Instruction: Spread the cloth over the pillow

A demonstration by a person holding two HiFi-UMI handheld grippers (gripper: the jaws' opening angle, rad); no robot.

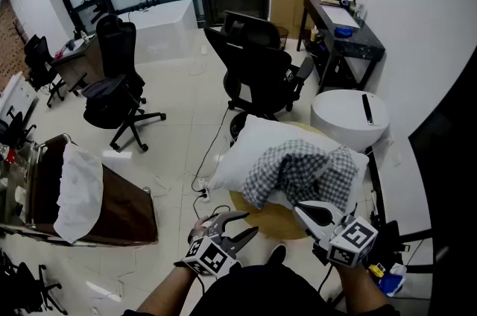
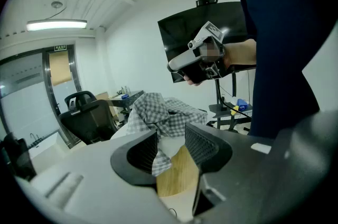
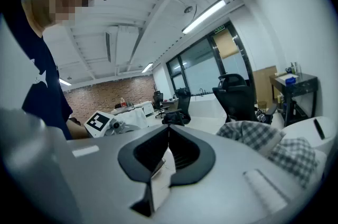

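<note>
Checked cloth (image 1: 302,171), bunched in a crumpled heap on the white pillow (image 1: 246,150). Covers only the right part of it in the head view and leaves the left part bare. Rests with the pillow on a round wooden table (image 1: 272,221).

Just short of the table's near edge, the left gripper (image 1: 253,222): spread wide, pinching nothing, tilted down toward the heap and apart from it. In the left gripper view, a hanging corner of the cloth and a strip of tabletop beyond the parted pads.

At the heap's near edge, the right gripper (image 1: 296,207): pressed together with nothing caught between. Close by the cloth; touching or not, cannot tell. Points past the heap into the room in the right gripper view, with the checked folds off to the right.

Behind the pillow, a black office chair (image 1: 257,68). Right of that, a white round table (image 1: 350,117) and a black desk (image 1: 343,31). Far left, a white sheet (image 1: 78,191) draped over a brown cart (image 1: 127,214).
</note>
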